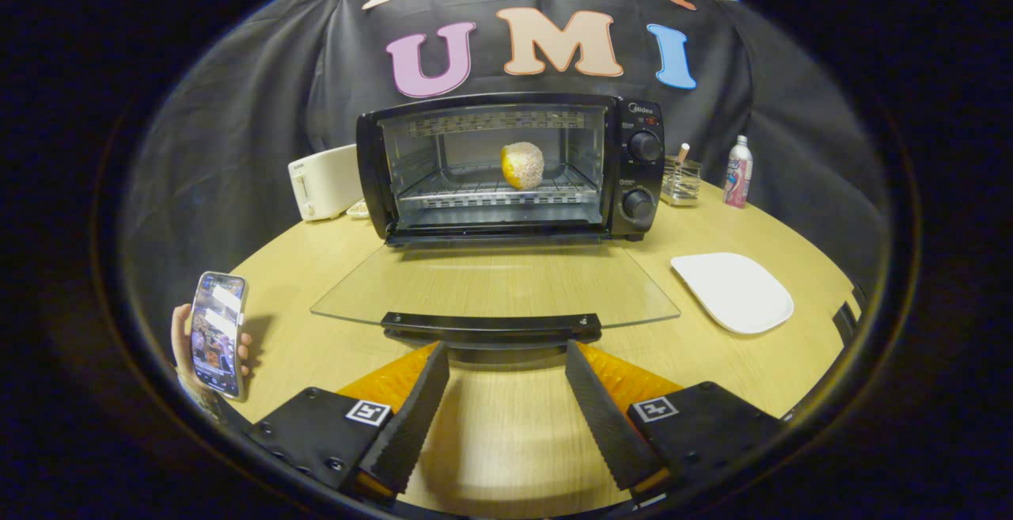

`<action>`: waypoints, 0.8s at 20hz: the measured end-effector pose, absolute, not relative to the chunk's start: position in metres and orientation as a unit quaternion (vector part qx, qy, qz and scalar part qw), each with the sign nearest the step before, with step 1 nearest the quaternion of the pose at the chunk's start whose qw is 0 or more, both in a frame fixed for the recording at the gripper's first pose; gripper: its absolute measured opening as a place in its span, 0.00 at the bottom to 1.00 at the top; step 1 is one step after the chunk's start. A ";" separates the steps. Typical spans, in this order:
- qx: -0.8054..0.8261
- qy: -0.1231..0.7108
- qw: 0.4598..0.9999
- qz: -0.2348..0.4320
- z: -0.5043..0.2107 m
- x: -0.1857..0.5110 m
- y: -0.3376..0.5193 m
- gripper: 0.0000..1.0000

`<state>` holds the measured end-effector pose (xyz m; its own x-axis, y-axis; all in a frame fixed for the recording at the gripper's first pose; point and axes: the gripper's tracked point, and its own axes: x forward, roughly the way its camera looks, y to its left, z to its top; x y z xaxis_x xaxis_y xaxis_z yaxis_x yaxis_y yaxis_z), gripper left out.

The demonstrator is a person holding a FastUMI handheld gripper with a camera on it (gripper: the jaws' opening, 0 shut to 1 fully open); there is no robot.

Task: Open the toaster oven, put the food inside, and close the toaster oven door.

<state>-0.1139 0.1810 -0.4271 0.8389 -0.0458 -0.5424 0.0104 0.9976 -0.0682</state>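
We see the gripper (506, 354) w/ its two fingers spread apart, nothing between them but bare table (506, 441). The tips sit just behind the black handle (491, 322) of the oven door, looks like not touching, tho the angle makes that hard to judge. The glass door (495, 282) is folded fully down, lying flat over the tabletop just ahead of the fingers. Beyond it the toaster oven (510, 168) stands open, and the food (522, 165), a round yellowish crumbed piece, sits on the wire rack (495, 187) inside, approx. mid-rack. Two knobs (645, 146) are on the oven's right panel. Right of the door lies a white plate (732, 292), bare. Behind it, near the oven, a clear holder (681, 181) and a pink-and-white bottle (737, 172). Left of the oven is a white toaster (324, 182). Left of the fingers a hand (184, 342) holds a phone (218, 334) upright, screen lit.
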 end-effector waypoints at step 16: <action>-0.026 0.220 0.975 -0.006 -0.378 -0.098 0.184 0.95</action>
